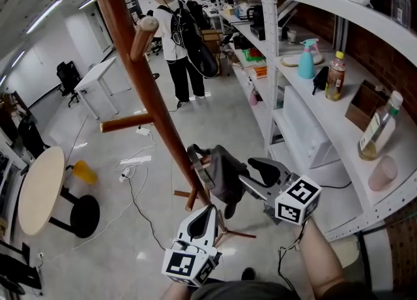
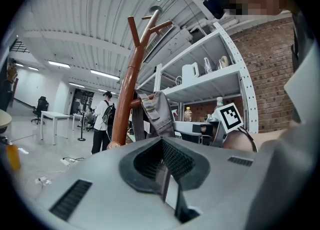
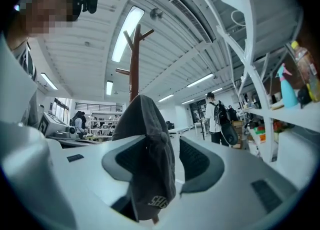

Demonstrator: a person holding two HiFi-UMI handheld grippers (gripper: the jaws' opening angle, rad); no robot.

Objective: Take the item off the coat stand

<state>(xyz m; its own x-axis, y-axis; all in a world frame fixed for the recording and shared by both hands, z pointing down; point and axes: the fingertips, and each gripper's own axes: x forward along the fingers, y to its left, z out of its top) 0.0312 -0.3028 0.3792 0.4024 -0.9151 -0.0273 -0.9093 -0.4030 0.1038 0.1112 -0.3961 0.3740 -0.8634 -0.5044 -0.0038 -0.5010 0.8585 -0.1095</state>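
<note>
- Cap [image 1: 225, 171], dark grey, hangs low on the coat stand [image 1: 140, 83], just right of the brown pole in the lower centre of the head view. It is draped from a short peg [image 2: 131, 103] there.
- My right gripper [image 1: 247, 173] comes at it from the right of that frame. Its jaws are spread wide with the cap between them.
- In the right gripper view the cap fills the middle of the frame. It lies against the jaw on the left, with a clear gap to the jaw on the right, so I judge nothing is clamped yet.
- The cap's long axis runs top to bottom in that view, crown upward and stitched edge at the bottom, along the gap between the jaws.
- My left gripper [image 1: 208, 212] sits lower in the head view, below the cap, with its jaws together and nothing between them. It points up at the pole.
- The right gripper is the nearer one. The pole stands straight behind the cap, so the cap should come off the peg toward me.
</note>
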